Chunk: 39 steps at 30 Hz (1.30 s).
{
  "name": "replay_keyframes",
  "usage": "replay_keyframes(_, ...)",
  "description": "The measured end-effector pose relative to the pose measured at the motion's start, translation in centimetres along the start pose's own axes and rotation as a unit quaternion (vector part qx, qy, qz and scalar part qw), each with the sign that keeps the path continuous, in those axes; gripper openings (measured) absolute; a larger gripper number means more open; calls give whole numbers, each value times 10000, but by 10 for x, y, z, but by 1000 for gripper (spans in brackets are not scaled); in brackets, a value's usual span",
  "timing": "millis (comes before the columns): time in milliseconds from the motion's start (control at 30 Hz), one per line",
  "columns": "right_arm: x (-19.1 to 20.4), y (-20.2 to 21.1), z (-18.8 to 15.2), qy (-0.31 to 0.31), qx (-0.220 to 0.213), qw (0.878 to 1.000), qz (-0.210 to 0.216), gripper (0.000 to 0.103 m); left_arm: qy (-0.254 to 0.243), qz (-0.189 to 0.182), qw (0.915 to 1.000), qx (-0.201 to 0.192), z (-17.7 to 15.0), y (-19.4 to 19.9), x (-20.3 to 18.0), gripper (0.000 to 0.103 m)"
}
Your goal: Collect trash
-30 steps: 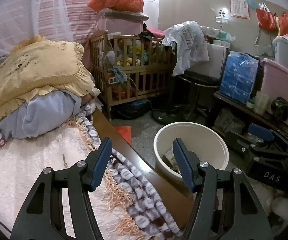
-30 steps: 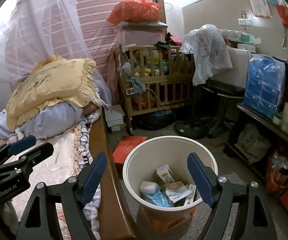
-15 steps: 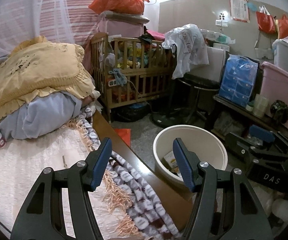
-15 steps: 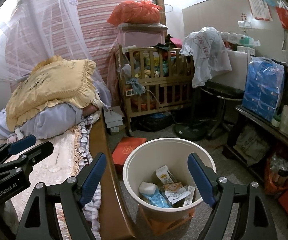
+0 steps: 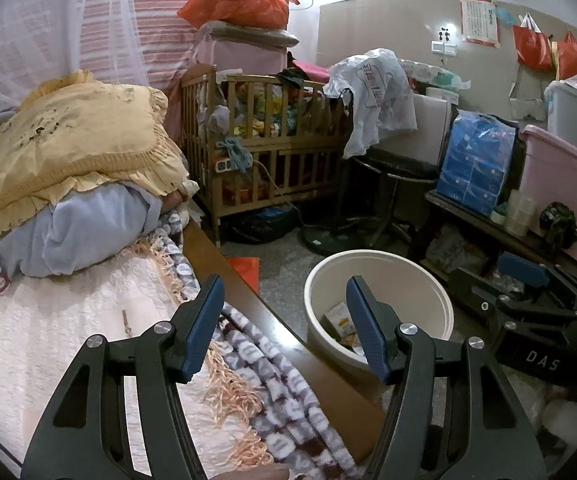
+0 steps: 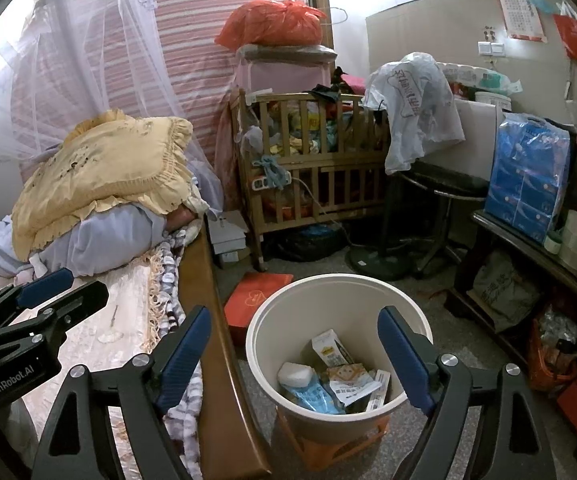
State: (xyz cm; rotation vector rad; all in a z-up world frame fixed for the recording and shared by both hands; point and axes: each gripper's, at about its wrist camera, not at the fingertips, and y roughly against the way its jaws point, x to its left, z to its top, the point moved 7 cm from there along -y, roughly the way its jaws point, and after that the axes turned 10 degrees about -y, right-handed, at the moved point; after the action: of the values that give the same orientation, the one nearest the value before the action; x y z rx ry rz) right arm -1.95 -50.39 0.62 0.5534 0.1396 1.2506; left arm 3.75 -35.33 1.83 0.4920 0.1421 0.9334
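one bin [image 6: 338,320], two open grippers [image 6: 294,350]

Smooth plastic bin [image 6: 264,344]; glossy wooden bed rail [image 6: 204,288].

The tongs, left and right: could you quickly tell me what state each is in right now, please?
Left tongs: open, holding nothing.
Right tongs: open, holding nothing, above the trash bin; they have just been opening wider.
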Motion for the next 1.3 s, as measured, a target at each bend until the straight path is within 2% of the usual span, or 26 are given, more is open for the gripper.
replay_keyframes(1300, -5, -9, -3, 31, 100, 9999, 9, 87, 106, -68, 9999, 85, -6, -3, -13, 62)
